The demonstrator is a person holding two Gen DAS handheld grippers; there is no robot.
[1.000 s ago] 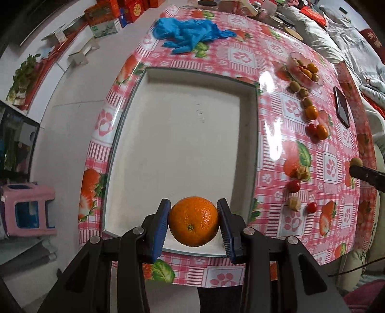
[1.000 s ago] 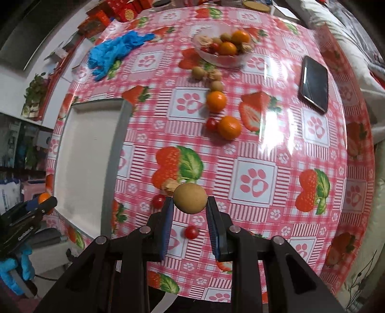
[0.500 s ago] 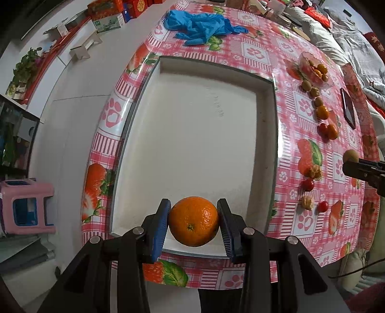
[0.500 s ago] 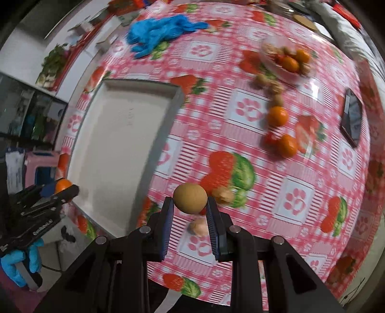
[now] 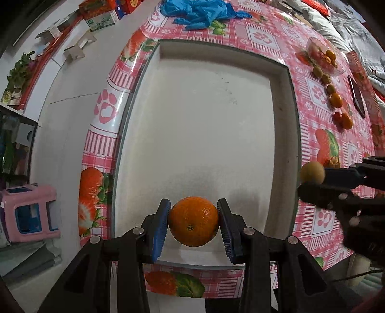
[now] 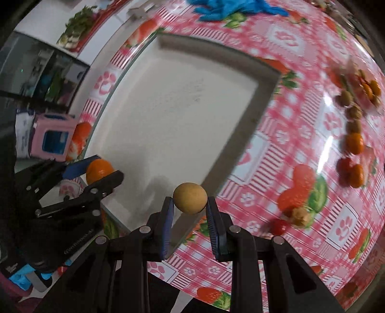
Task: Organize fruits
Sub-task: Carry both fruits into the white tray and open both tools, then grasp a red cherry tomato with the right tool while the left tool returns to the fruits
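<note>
My left gripper point(image 5: 193, 224) is shut on an orange point(image 5: 193, 221) and holds it above the near edge of the white tray point(image 5: 285, 134). My right gripper point(image 6: 190, 207) is shut on a small tan round fruit point(image 6: 190, 197) above the tray's point(image 6: 264, 79) near right corner. In the left wrist view the tan fruit point(image 5: 312, 172) and right gripper show at the right. In the right wrist view the orange point(image 6: 99, 169) and left gripper point(image 6: 96, 172) show at the left.
Several oranges, red and brown fruits lie in a line on the pink tablecloth point(image 5: 336, 108), leading to a clear bowl point(image 5: 323, 56). A black phone point(image 5: 357, 96) lies at the right. Blue gloves point(image 5: 199, 12) lie beyond the tray. A pink stool point(image 5: 28, 211) stands on the floor at the left.
Both grippers have moved in over the tray. My right gripper has swung left from the tablecloth to the tray's near right corner with the tan fruit still held.
</note>
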